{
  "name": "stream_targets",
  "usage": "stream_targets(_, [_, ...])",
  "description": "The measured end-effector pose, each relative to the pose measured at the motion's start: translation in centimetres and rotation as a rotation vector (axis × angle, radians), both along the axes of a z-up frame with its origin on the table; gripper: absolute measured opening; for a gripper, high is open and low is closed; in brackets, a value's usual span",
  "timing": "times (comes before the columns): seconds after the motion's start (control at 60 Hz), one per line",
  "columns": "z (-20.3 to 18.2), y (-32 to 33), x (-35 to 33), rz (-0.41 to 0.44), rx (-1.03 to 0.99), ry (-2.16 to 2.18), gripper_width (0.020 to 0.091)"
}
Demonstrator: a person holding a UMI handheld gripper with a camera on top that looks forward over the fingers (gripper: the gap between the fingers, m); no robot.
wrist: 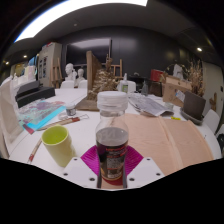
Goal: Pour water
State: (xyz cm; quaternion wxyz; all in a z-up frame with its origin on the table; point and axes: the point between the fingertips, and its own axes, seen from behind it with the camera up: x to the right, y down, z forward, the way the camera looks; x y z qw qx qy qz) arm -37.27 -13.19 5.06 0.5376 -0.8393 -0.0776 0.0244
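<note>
A clear bottle (112, 140) with a wide white cap and a dark label stands upright between my fingers. My gripper (112, 165) is shut on the bottle, and the magenta pads (91, 159) press its lower sides. The bottle's base is hidden by the fingers, so I cannot tell whether it rests on the table. A yellow-green cup (57, 143) stands upright on the white table (25, 140), just left of the bottle and slightly ahead of my left finger. Its inside is not visible.
A light wooden board (165, 140) covers the table to the right of the bottle. A blue flat item (40, 115) and a pen lie beyond the cup. Papers (150, 104), more tables, chairs and a wooden rack (98, 72) fill the room behind.
</note>
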Motion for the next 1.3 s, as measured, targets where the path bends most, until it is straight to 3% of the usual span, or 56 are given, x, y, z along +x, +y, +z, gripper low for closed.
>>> stream_targets(0.25, [-0.3,-0.4,0.9,-0.044,-0.001,0.076,0.0450])
stream_targets(0.283, [-0.3,-0.7,1.0,-0.047,-0.016,0.080,0.0547])
stream_targets(0.333, [-0.1,-1.1,1.2,-0.056,-0.030,0.088,0.0768])
stream_targets(0.383, [0.6,-1.8,1.4,-0.068,-0.041,0.096,0.0869])
stream_targets(0.583, [5.6,-6.8,2.5,-0.140,-0.068,0.069,0.0858])
stream_targets(0.833, [13.1,-18.5,0.3,-0.195,-0.134,0.004,0.0859])
stream_targets(1.033, [15.8,-25.2,-2.0,-0.234,-0.180,0.015,0.0860])
stream_targets(1.3, [16.3,-26.5,-0.4,-0.293,-0.167,-0.022,0.0858])
